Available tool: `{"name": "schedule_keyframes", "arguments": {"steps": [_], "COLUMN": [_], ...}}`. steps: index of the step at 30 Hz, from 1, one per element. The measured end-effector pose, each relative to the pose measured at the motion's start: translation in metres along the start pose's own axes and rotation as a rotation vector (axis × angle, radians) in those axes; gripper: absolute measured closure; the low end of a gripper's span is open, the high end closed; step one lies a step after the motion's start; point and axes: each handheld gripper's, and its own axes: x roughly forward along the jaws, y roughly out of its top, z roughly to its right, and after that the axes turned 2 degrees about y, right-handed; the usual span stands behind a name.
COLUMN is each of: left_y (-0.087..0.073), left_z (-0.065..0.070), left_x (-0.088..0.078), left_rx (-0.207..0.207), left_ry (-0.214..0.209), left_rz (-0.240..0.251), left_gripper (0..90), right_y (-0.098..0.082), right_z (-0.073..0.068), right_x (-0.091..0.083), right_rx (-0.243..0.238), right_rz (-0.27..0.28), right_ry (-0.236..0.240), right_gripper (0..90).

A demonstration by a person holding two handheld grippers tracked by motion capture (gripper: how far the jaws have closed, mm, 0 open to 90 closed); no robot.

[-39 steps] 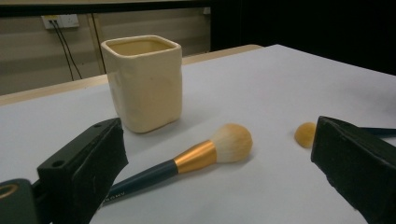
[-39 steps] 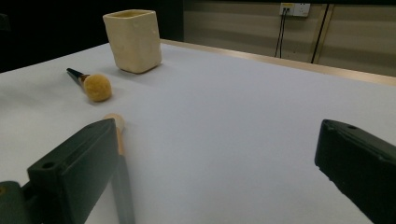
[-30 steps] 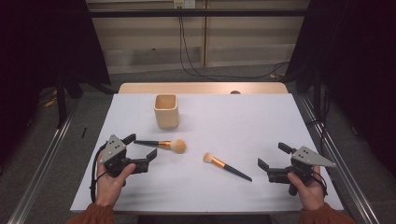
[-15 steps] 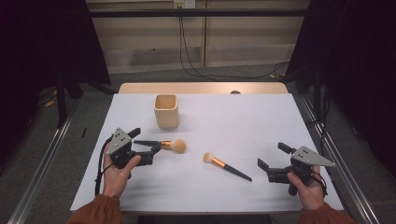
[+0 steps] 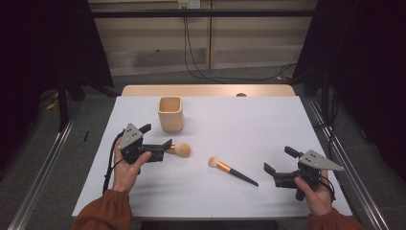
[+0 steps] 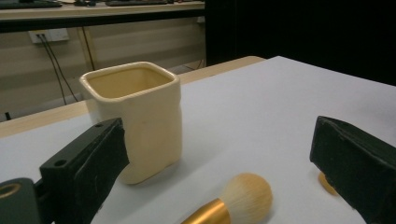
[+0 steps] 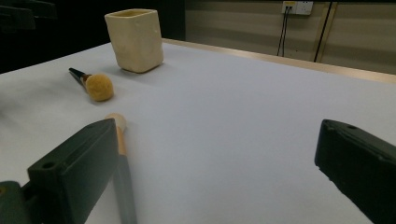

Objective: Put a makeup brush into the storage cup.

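Two makeup brushes on the white table; left gripper (image 5: 163,149), jaws wide, straddles the gold-handled fluffy brush (image 6: 236,198) beside the cream square cup (image 5: 170,114). Next: squeeze shut, lift. Right gripper (image 5: 277,173) idles open.

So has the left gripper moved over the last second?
Yes. The left gripper has shifted forward and inward, toward the cup, and now straddles the handle of the round brush, jaws open.
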Motion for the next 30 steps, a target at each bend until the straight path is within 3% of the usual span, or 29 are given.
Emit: {"name": "schedule_keyframes", "arguments": {"steps": [3,12,17,22,30], "left_y": [0.002,0.007,0.009,0.012,0.017], "left_z": [0.001,-0.006,-0.006,-0.001,-0.003], "left_x": [0.005,0.027,0.038,0.047,0.049], "left_rx": [0.022,-0.026,-0.028,0.006,0.012], "left_ry": [0.014,-0.019,-0.03,-0.055,-0.08], "left_rz": [-0.006,-0.034,-0.051,-0.088,-0.156], "left_gripper": [3.9,3.8,3.4,3.4,3.5], "right_y": [0.0,0.0,0.0,0.0,0.0], "right_z": [0.0,0.0,0.0,0.001,0.001], "right_x": [0.0,0.0,0.001,0.0,0.0], "right_rx": [0.0,0.003,0.009,0.006,0.006], "right_rz": [-0.003,-0.007,-0.009,-0.008,-0.009], "right_ry": [-0.001,0.001,0.0,0.001,0.003], "right_gripper": [0.0,0.0,0.0,0.0,0.0]}}
